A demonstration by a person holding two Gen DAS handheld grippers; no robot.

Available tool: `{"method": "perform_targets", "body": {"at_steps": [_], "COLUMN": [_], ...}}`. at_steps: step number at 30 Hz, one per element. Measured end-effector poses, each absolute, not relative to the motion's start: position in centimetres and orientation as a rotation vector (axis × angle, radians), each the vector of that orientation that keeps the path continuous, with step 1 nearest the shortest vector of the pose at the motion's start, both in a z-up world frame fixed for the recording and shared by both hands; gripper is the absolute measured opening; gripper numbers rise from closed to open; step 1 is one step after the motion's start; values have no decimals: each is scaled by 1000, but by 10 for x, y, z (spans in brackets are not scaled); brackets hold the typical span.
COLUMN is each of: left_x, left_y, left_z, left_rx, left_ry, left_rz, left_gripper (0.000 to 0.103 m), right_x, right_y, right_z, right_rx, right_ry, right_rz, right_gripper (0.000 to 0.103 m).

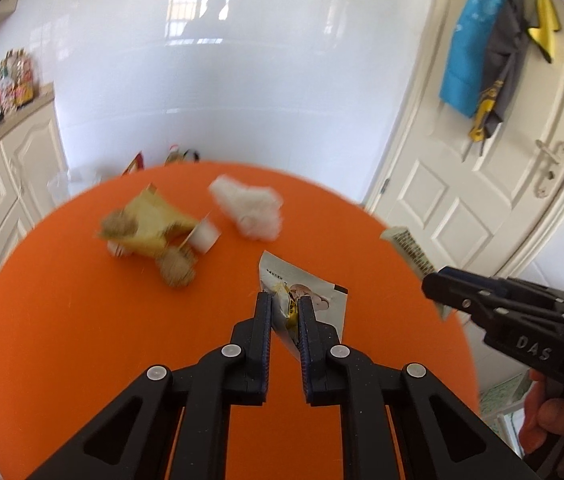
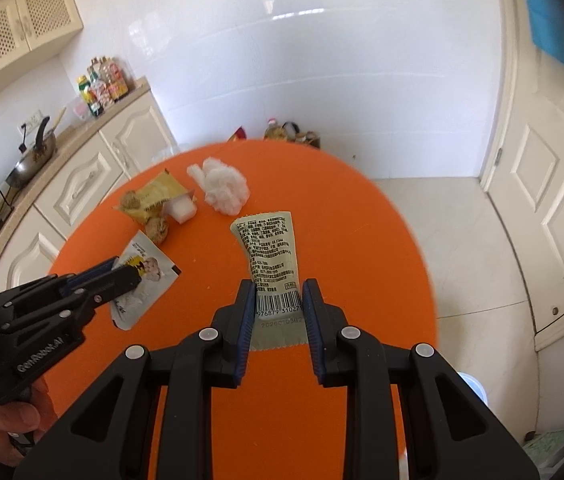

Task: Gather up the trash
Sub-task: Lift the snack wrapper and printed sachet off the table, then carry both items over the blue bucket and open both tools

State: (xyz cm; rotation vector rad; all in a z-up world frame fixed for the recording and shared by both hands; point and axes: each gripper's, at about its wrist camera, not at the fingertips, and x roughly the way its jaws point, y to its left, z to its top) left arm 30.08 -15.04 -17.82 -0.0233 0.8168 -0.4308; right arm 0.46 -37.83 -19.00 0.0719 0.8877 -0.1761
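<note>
In the left wrist view, the left gripper has its two fingers closed against a white snack wrapper, which crumples between the pads above the round orange table. Farther across the table lie a yellow packet with two brown crumpled balls beside it, a small white cup touching the packet, and a wad of white tissue just beyond. At the right edge the right gripper comes in from the side, pinching the end of a pale green sachet held off the table's rim. In the right wrist view, the right gripper is clamped on that green sachet at its barcode end, the printed side facing up and the far end pointing away over the table. To the left, the left gripper grips the white wrapper near the table's left edge. The yellow packet, the cup and the tissue wad sit near the far side.
</note>
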Motion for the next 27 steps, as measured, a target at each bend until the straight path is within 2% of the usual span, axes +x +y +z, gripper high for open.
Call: {"method": "perform_targets", "body": {"at_steps": [14, 21, 27], "left_x": [248, 237, 231], "left_y": [-219, -281, -340], "left_z": [-108, -116, -160], "left_rx": [37, 79, 149], "left_ry": [617, 644, 785], "left_rz": [-701, -874, -1000], "left_gripper": [8, 8, 8], "right_x": [-93, -157, -193], "right_y": [-439, -497, -542], "right_z": [-98, -85, -102], "right_rx": [98, 148, 229], "right_ry": [687, 670, 700], "right_rz": [-373, -555, -653], "right_gripper": [24, 24, 24]}}
